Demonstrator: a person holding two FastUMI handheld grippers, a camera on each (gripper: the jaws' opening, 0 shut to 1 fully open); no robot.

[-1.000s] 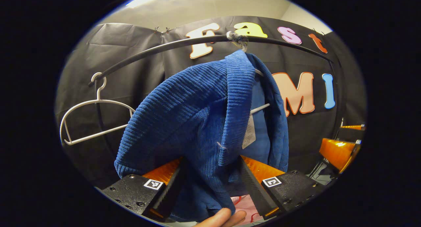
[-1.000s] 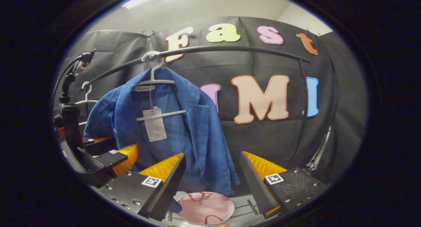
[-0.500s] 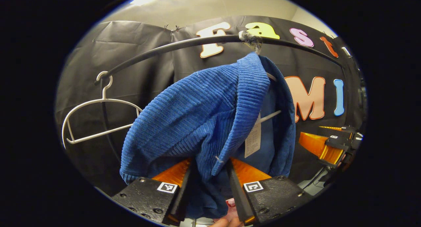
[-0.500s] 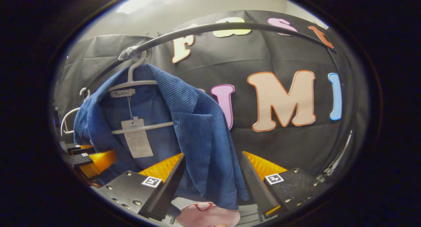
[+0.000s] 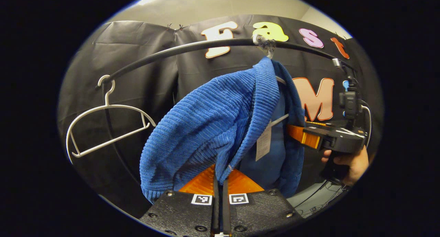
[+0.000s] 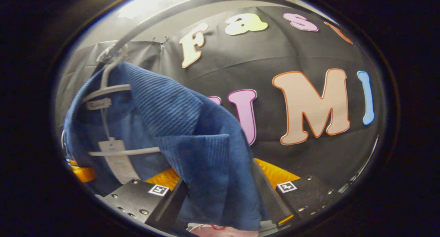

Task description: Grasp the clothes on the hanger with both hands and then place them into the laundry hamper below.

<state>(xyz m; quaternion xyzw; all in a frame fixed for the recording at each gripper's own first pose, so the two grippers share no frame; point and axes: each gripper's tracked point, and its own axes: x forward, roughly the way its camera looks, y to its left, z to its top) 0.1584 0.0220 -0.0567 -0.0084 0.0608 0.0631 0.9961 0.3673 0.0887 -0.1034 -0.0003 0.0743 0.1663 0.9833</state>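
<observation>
Two tools at one blue corduroy jacket (image 5: 206,120), on its white hanger (image 6: 113,89) under the black rail (image 5: 172,51).

Left tool (image 5: 220,173): closed, both fingers pressed together on a fold of the jacket's front edge, cloth pinched right at the tips. Bulk of the jacket bunched above and just left of the tips, collar rising toward the rail straight ahead. Paper tag (image 5: 263,144) dangling just right of the tips, against the jacket's lining. Empty white hanger (image 5: 106,108) well off to the left on the same rail, apart from the jacket.

Right tool (image 6: 220,171): fingers spread wide, other front panel of the jacket hanging down between them, cloth filling the gap; not clamped. Same tool seen from the left gripper view (image 5: 302,137), far right of the left tool's tips, at the jacket's outer edge, with a hand (image 5: 350,161) around its grip.

Laundry hamper (image 6: 206,227): just a thin pink sliver with red trim below the right tool's fingers, under the jacket's hem; contents impossible to tell. Jacket wholly above it, none of it inside.
</observation>
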